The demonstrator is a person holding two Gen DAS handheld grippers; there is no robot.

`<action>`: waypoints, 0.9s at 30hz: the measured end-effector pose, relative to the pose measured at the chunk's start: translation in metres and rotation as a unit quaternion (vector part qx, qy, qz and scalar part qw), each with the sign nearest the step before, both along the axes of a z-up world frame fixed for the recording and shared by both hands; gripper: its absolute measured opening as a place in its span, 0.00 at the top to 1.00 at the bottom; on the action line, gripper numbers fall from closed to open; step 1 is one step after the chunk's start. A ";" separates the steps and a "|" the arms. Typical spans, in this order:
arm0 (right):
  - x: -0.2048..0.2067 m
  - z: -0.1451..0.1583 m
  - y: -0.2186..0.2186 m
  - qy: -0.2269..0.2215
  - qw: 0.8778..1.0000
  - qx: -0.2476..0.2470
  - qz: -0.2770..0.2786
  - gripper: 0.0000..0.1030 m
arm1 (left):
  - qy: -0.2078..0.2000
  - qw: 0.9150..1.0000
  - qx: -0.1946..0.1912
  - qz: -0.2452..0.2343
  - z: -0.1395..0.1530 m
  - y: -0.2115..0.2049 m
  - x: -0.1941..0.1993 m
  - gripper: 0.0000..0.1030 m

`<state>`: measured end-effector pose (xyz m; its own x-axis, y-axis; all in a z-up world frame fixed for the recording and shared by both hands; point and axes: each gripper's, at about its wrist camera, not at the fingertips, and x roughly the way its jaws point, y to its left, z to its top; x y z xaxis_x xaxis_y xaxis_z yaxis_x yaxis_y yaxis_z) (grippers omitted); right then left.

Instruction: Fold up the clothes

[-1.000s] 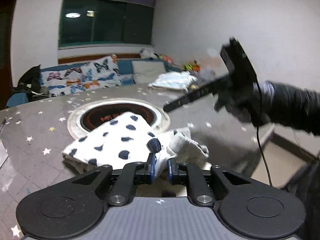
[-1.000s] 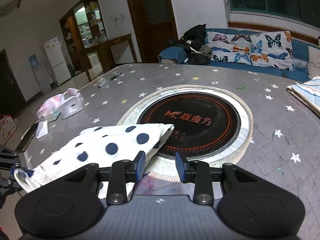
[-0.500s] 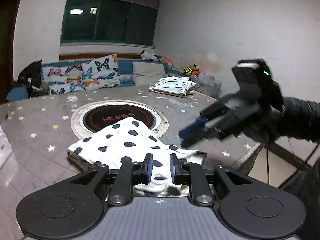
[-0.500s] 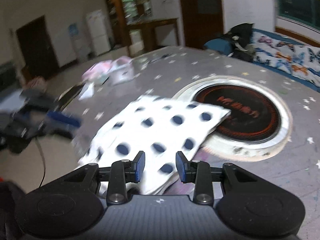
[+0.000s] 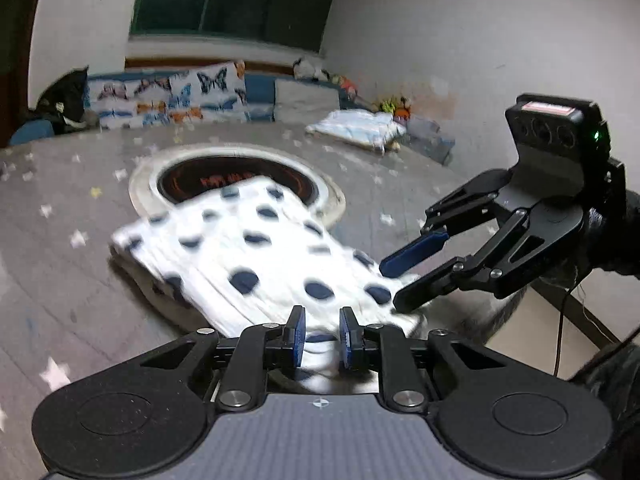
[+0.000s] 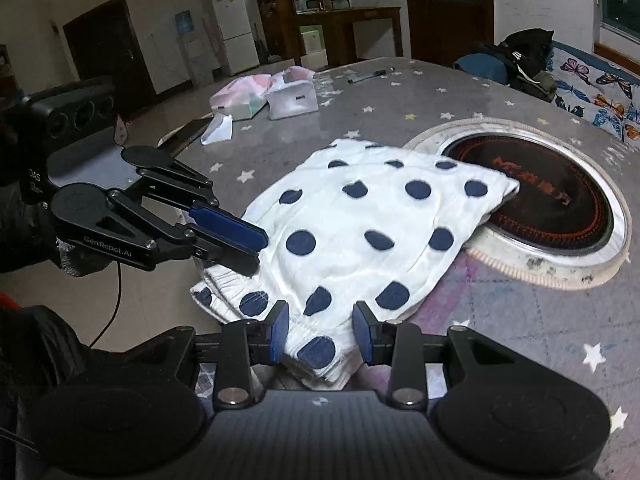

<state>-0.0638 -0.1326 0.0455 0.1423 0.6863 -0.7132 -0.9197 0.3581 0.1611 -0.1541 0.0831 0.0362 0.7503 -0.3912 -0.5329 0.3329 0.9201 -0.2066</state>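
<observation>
Both my grippers sit at the garment's (image 6: 372, 236) near end: right gripper (image 6: 320, 334) spread around the hem, left gripper (image 5: 322, 338) parted, fabric between; long axis runs away toward the cooktop (image 6: 552, 200).

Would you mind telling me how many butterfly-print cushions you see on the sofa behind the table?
2. In the left wrist view, one butterfly cushion leans at the left of the blue sofa, and the second butterfly cushion sits beside it, to its right. Blur may hide others.
</observation>
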 end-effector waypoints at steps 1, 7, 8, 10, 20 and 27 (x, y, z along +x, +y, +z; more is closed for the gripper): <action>0.003 0.004 0.000 -0.002 1.000 0.005 -0.002 0.65 | -0.009 1.000 -0.001 0.006 0.004 0.003 0.002 0.74; 0.042 0.017 0.013 -0.032 0.998 0.019 -0.040 0.65 | -0.018 0.998 -0.018 0.062 0.013 0.021 0.042 0.72; 0.049 0.017 0.016 -0.034 0.998 0.021 -0.046 0.65 | -0.015 0.997 -0.018 0.070 0.012 0.024 0.051 0.72; 0.065 0.016 0.025 -0.037 0.997 0.023 -0.058 0.65 | -0.004 0.996 -0.022 0.083 0.008 0.030 0.067 0.72; 0.129 -0.012 0.070 -0.029 0.996 0.013 -0.086 0.65 | 0.058 0.986 -0.022 0.152 -0.024 0.067 0.115 0.74; 0.146 -0.032 0.083 -0.020 0.995 -0.008 -0.097 0.65 | 0.059 0.982 -0.020 0.179 -0.024 0.080 0.118 0.74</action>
